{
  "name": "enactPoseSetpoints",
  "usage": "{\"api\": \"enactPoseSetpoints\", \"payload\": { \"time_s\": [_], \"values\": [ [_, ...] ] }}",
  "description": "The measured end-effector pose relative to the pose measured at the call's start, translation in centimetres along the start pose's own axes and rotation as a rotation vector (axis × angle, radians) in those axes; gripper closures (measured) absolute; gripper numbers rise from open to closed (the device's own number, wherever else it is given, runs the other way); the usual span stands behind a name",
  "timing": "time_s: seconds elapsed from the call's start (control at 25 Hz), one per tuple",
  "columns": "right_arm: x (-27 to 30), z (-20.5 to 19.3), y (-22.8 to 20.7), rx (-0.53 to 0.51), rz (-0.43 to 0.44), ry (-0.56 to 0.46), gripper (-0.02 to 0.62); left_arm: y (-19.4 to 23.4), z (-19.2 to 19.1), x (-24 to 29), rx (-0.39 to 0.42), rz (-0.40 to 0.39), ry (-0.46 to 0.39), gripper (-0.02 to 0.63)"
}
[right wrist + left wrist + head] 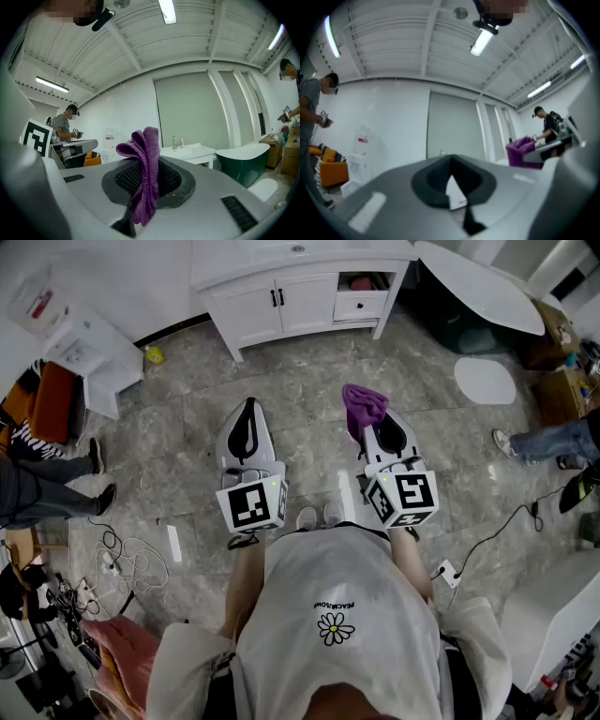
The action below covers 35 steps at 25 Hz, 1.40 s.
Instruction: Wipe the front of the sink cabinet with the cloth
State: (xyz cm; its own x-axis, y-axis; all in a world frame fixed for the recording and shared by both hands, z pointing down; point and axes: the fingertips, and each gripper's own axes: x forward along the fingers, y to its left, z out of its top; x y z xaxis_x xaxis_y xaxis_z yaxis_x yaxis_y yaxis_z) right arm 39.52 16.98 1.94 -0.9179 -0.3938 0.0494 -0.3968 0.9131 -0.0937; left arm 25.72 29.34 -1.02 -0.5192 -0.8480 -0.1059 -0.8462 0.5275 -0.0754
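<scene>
The white sink cabinet [298, 292] stands across the grey tiled floor at the top of the head view, doors closed, well ahead of both grippers. My right gripper [372, 425] is shut on a purple cloth [364, 406] that bunches above its tip. In the right gripper view the cloth [144, 161] hangs folded between the black pads, with the sink counter [191, 153] behind it. My left gripper [248, 409] is held level beside the right one, shut with nothing in it; its pads [440, 180] meet at the tip.
A dark green bathtub [480, 292] with a white rim sits right of the cabinet, and a white round mat [485, 381] lies below it. A small white unit [94, 354] stands at left. People stand at both sides. Cables [131, 561] trail on the floor.
</scene>
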Motion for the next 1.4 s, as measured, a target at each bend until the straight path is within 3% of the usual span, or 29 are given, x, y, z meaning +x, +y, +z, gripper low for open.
{"api": "enactPoseSetpoints", "payload": {
  "time_s": [0.76,1.08,1.4],
  "values": [
    [-0.7,-0.1,-1.7,-0.010,0.084,-0.002,0.535,-1.6,-0.2,-0.2,-0.015,0.073,0.022,0.601],
    [-1.0,-3.0,-1.9,0.010,0.140,0.050,0.535,-2.2,-1.4,-0.9,-0.030,0.121,0.033,0.601],
    [2.6,-4.8,-3.7,0.046,0.127,0.069,0.534,-0.5,-3.6,4.3,-0.090,0.109,0.008,0.601]
  ]
}}
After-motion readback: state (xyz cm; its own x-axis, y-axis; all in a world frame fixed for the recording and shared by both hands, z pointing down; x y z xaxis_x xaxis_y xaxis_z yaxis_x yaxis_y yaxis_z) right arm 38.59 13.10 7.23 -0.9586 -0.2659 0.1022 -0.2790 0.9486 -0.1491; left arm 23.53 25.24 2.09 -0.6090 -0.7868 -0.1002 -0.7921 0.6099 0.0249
